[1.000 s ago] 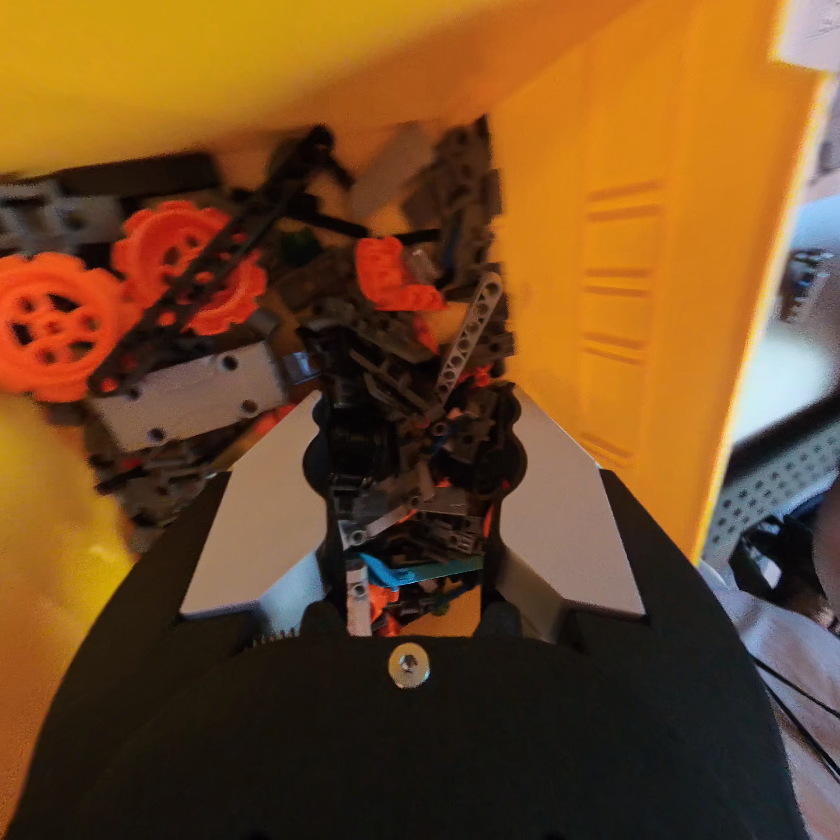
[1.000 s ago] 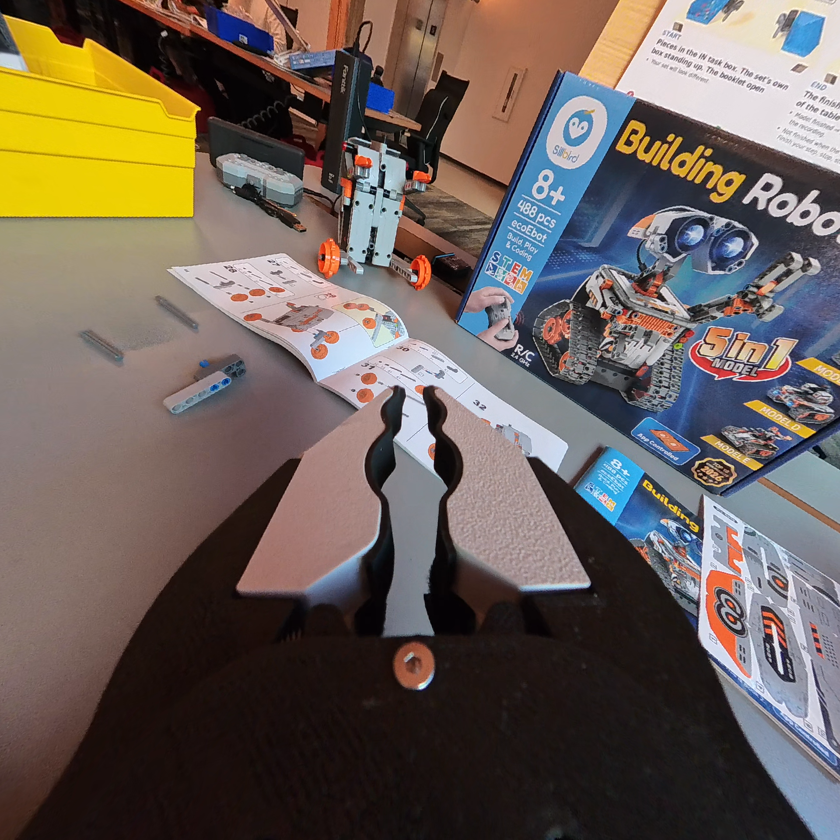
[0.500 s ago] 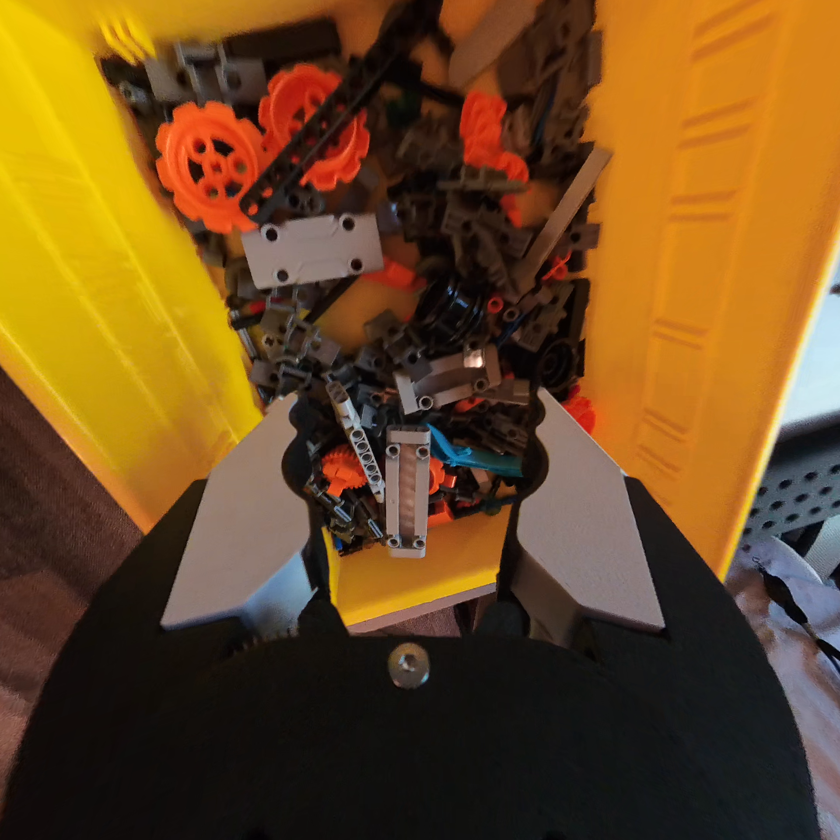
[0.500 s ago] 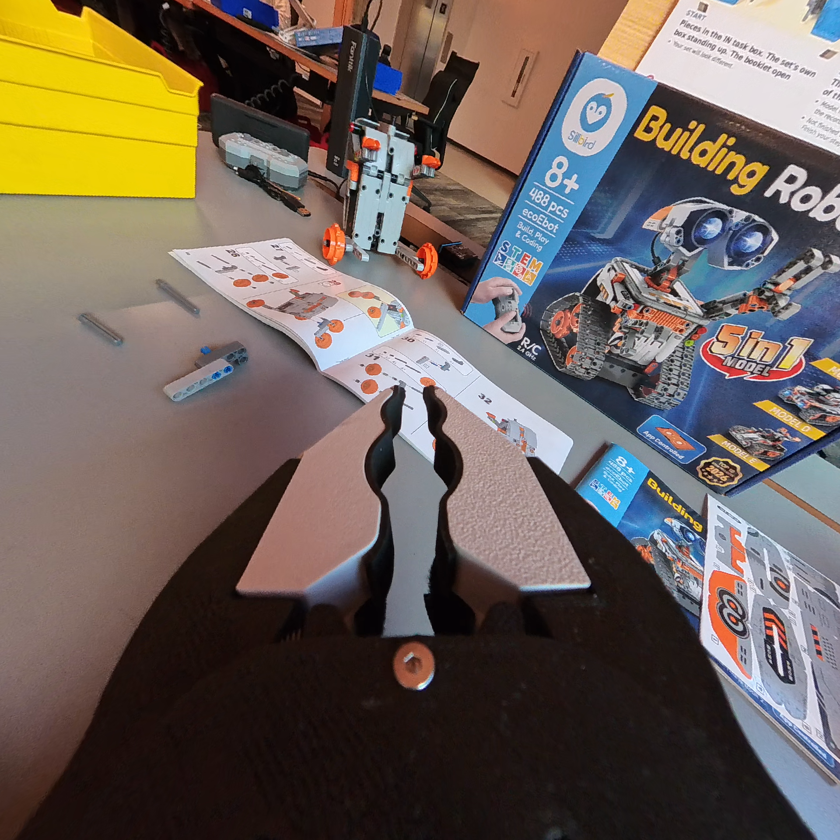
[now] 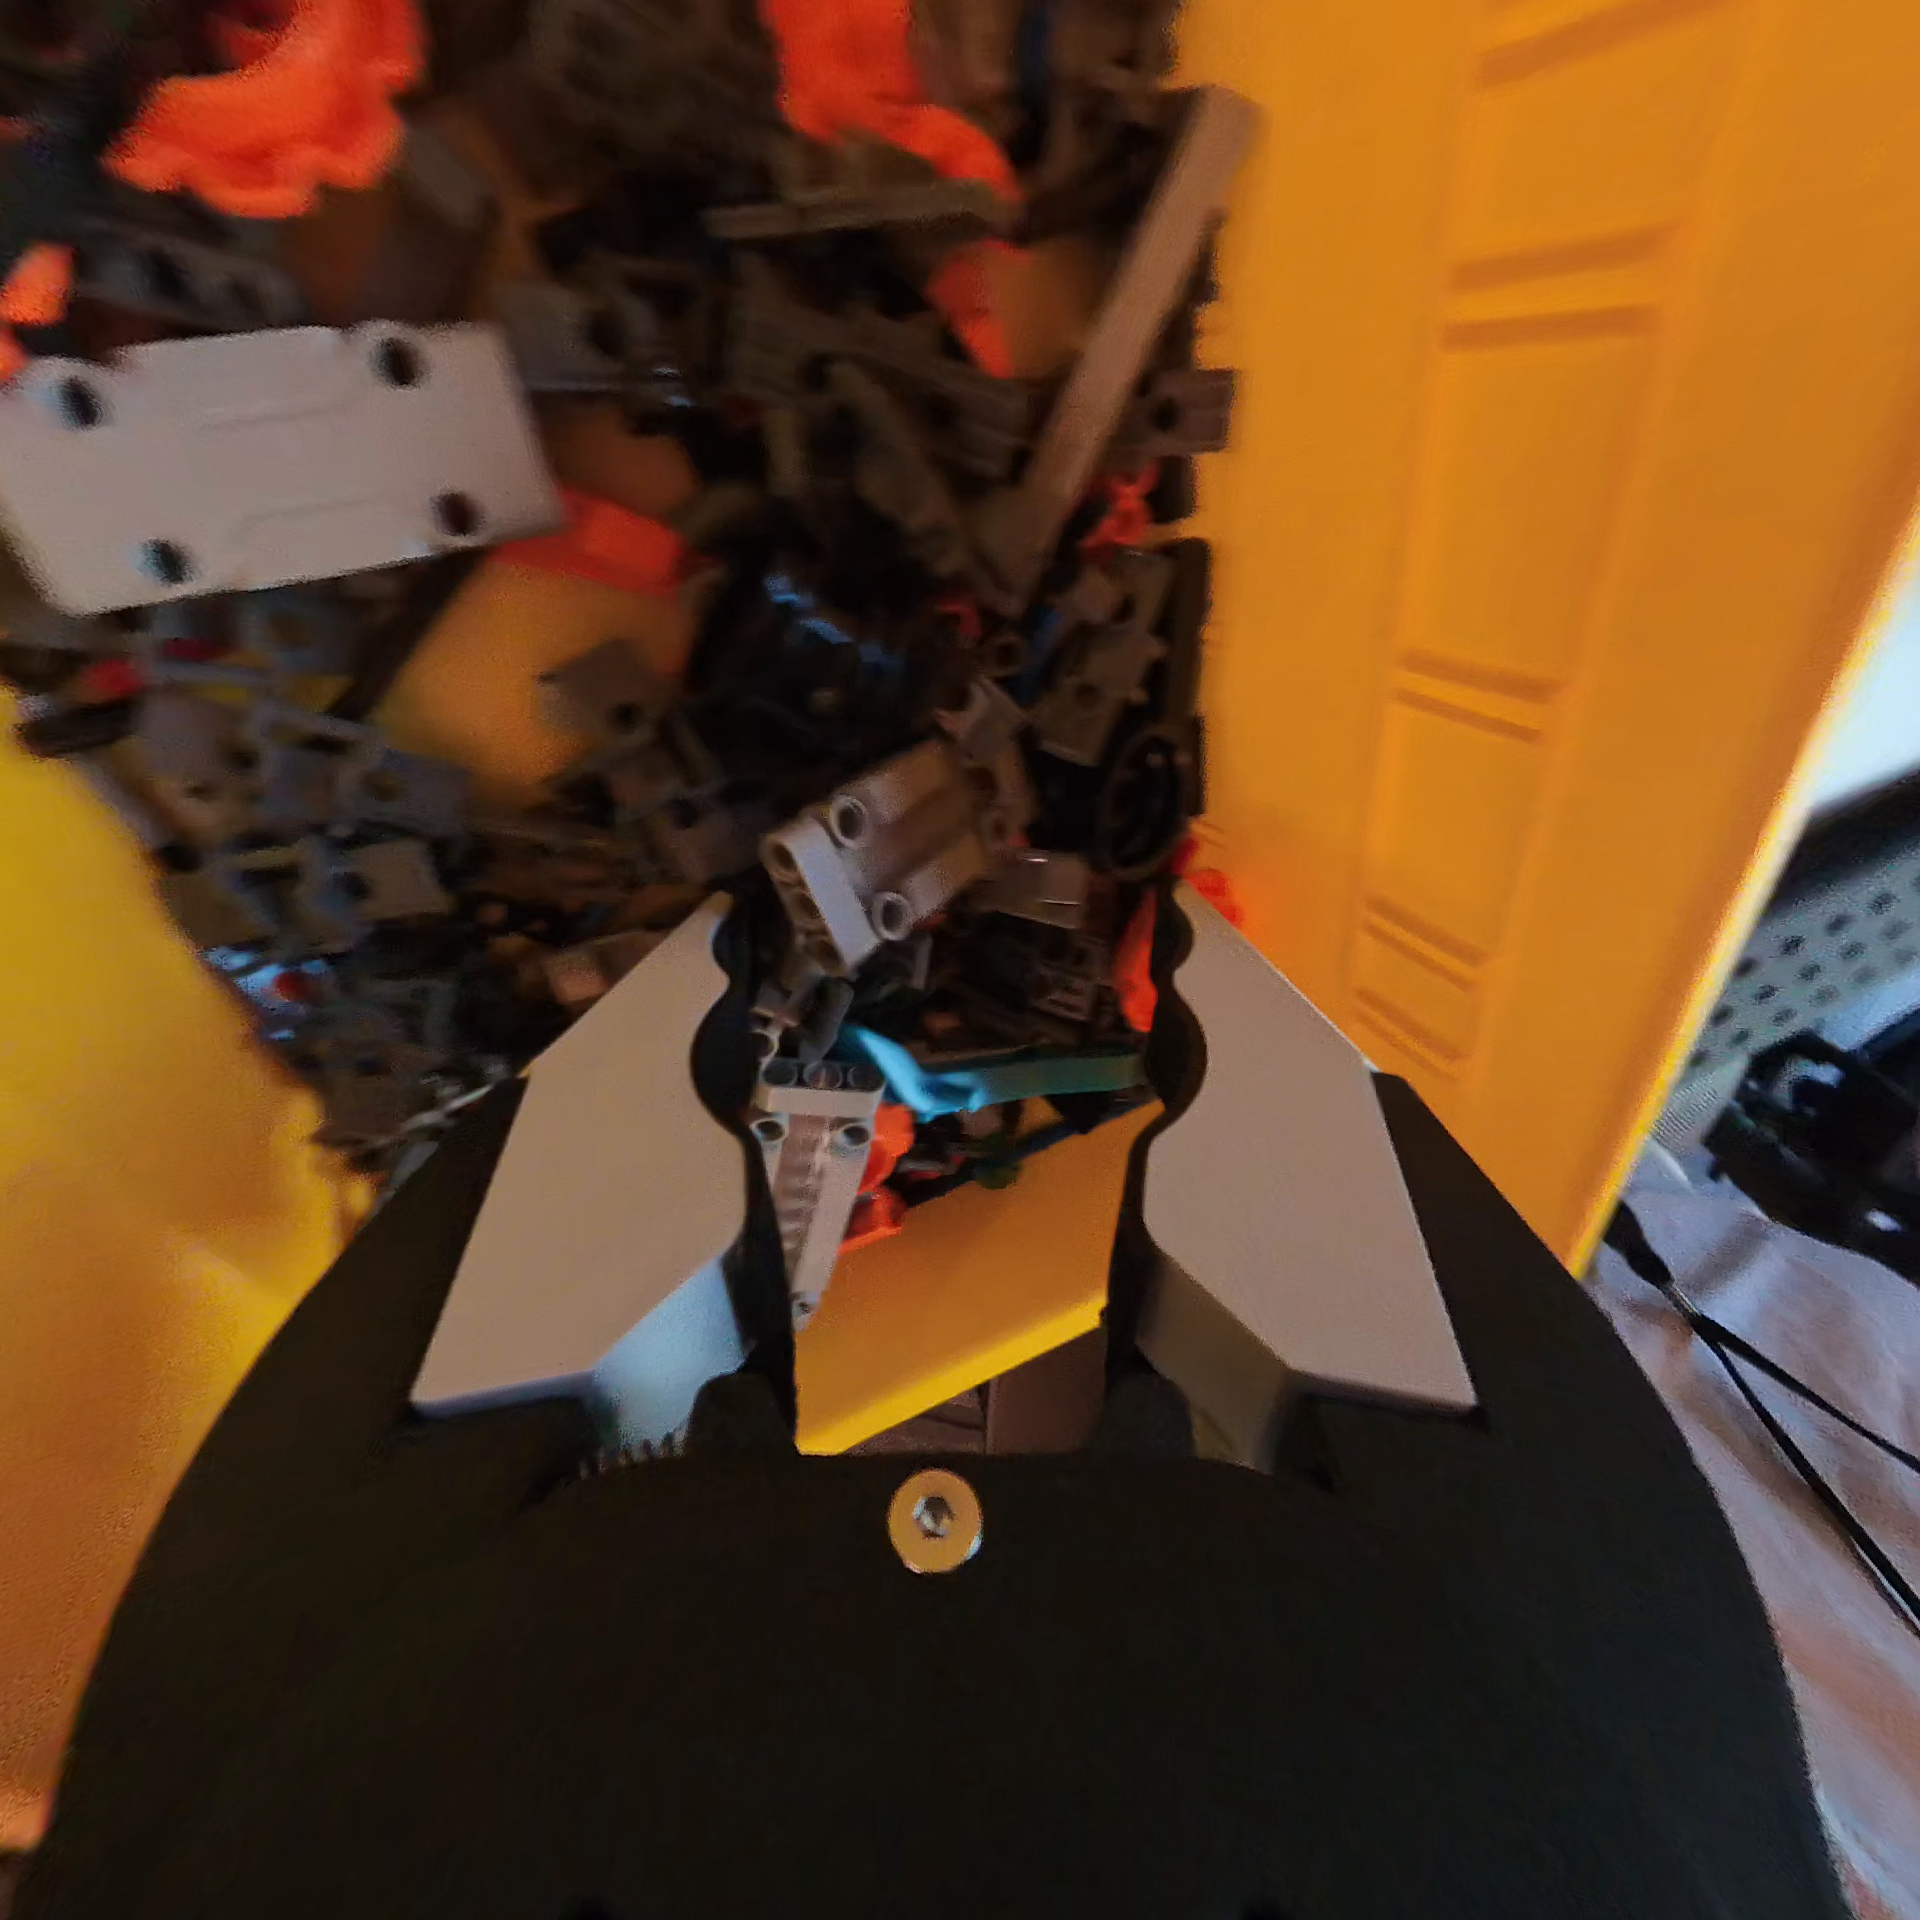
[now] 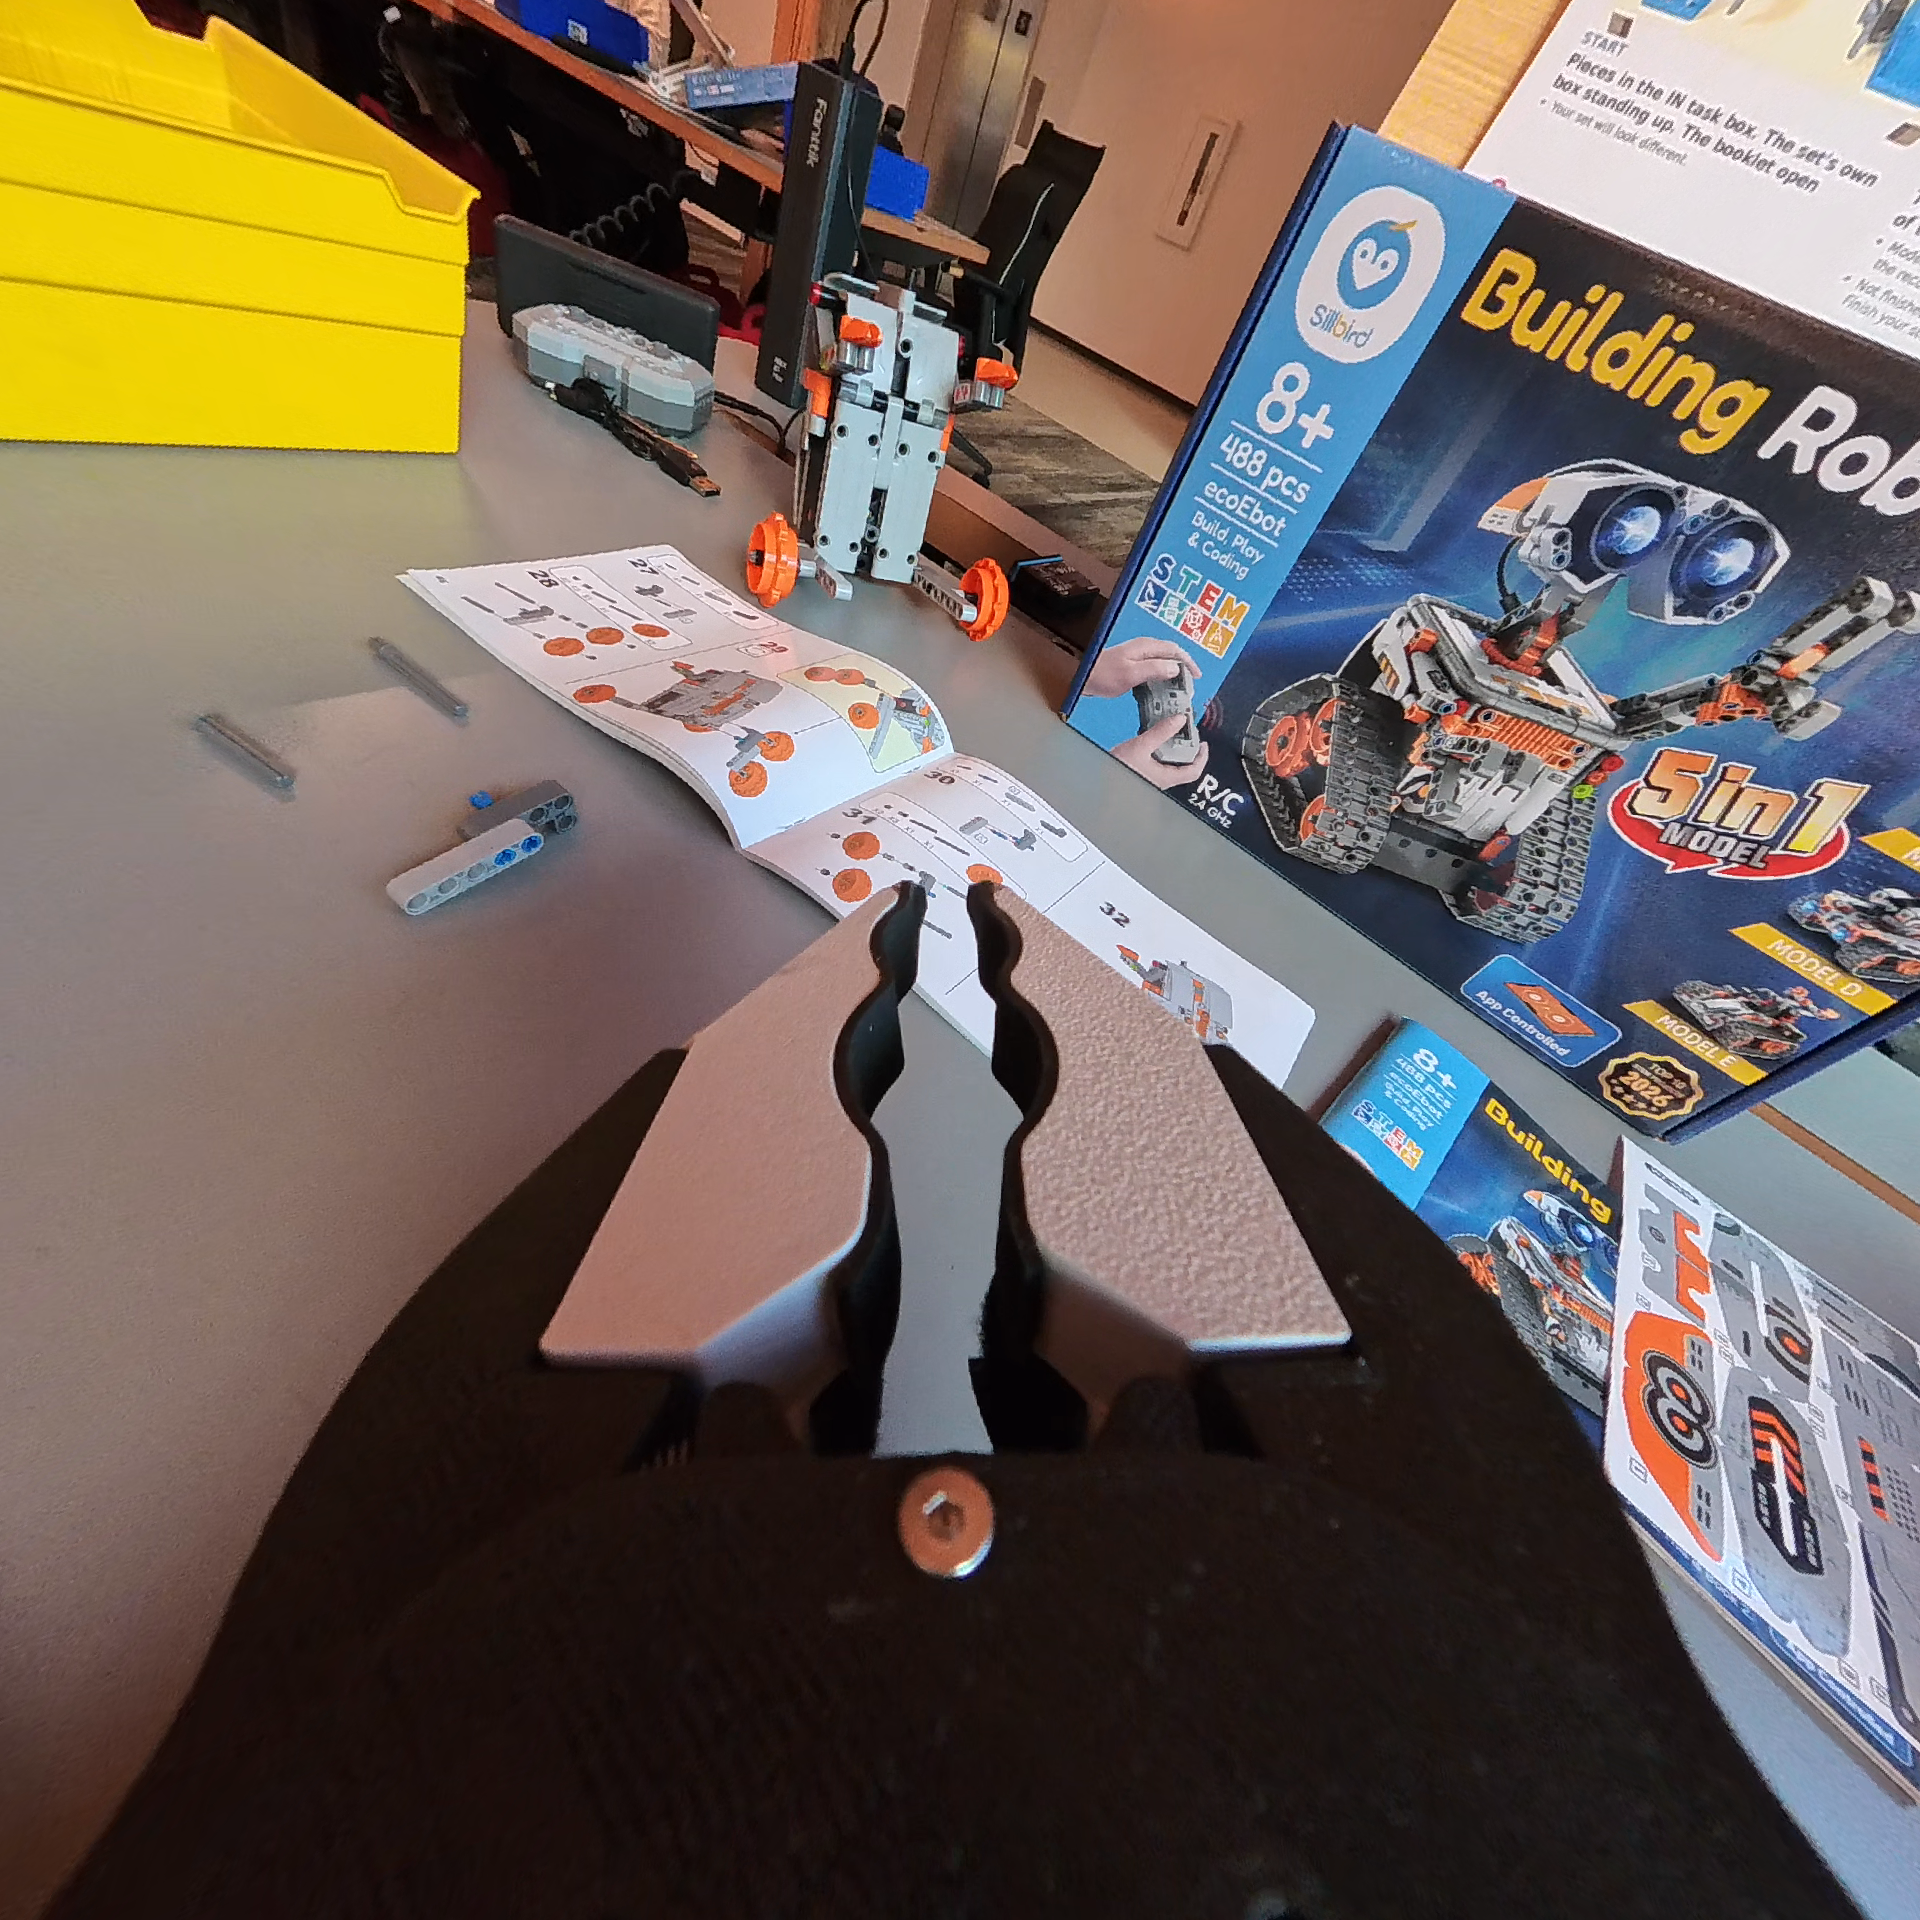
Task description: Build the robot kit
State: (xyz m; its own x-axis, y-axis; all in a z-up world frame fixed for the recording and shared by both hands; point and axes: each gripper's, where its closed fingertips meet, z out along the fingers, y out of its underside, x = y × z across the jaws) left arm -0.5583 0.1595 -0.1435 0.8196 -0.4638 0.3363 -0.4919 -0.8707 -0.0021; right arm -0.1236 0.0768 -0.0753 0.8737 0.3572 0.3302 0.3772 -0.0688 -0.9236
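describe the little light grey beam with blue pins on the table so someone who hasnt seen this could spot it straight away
Start at the open instruction booklet lying on the grey table. Just left of its lower pages lies the light grey beam, a short bar with a row of holes. Unlike the two plain dark rods farther left, it carries blue pins and has a darker grey piece joined to it.

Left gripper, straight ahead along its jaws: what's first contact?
Probably the light grey studded block on the heap of building pieces in the yellow bin, just past the open left gripper. The frame is blurred, so depth is uncertain.
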